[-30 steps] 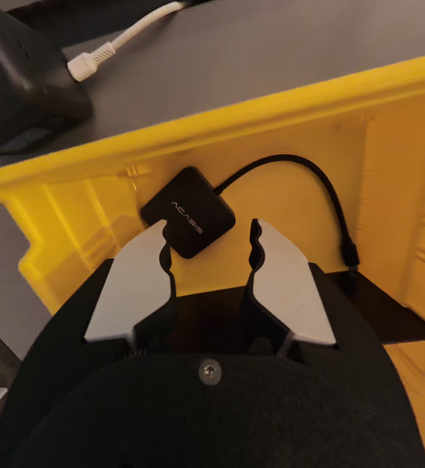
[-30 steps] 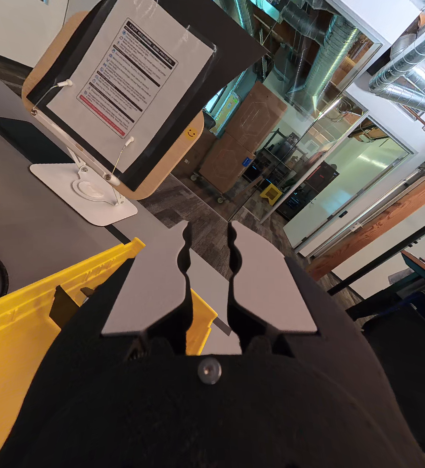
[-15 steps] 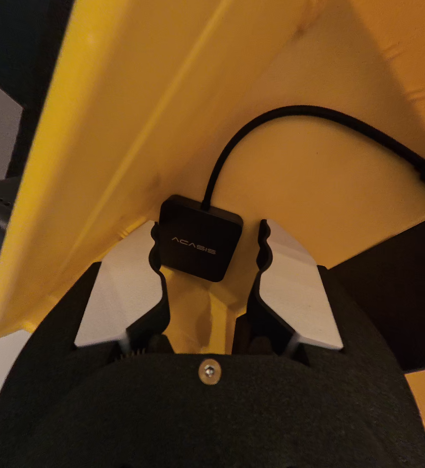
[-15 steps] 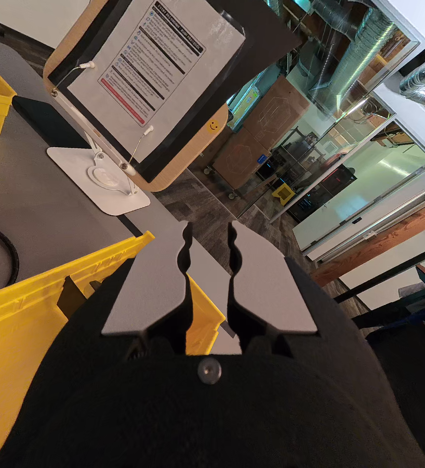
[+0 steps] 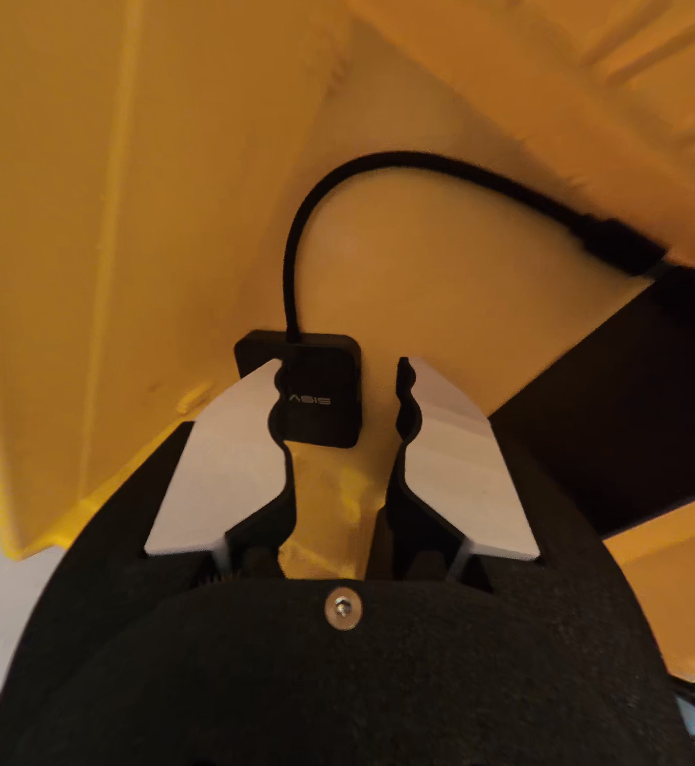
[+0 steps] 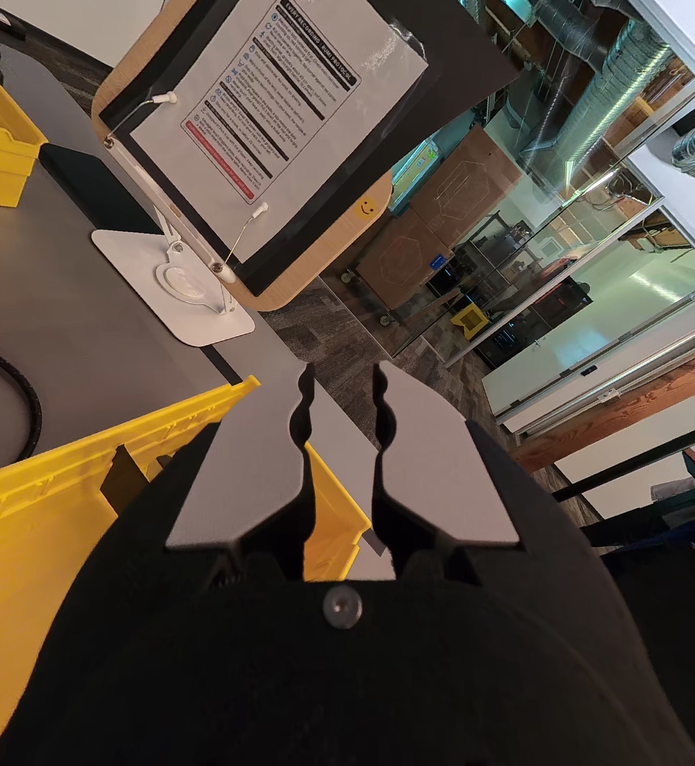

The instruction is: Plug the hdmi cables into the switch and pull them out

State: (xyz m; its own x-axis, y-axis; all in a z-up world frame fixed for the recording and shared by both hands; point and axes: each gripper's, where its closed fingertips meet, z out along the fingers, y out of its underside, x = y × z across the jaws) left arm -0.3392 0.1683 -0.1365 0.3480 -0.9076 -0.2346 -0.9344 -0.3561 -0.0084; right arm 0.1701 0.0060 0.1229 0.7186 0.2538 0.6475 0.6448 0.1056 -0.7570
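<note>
The small square black plastic switch lies flat on the floor of the yellow plastic bin, close to one of its side walls, with its short black braided cable leaving the far edge, arching up and curving away to the right, where its plug end reaches a black divider panel standing in the bin. The left gripper is right over the switch, jaws spread apart with nothing clamped: the switch sits in the gap but off-centre, its left side hidden under the left finger while a clear strip of yellow floor separates it from the right finger. The cable's line runs straight ahead along the fingers, so a grasp, as I judge it, would close across the body's sides. The right gripper is well apart, above the bin's corner at the grey bench edge, jaws slightly parted and empty, pointing out at the room.
</note>
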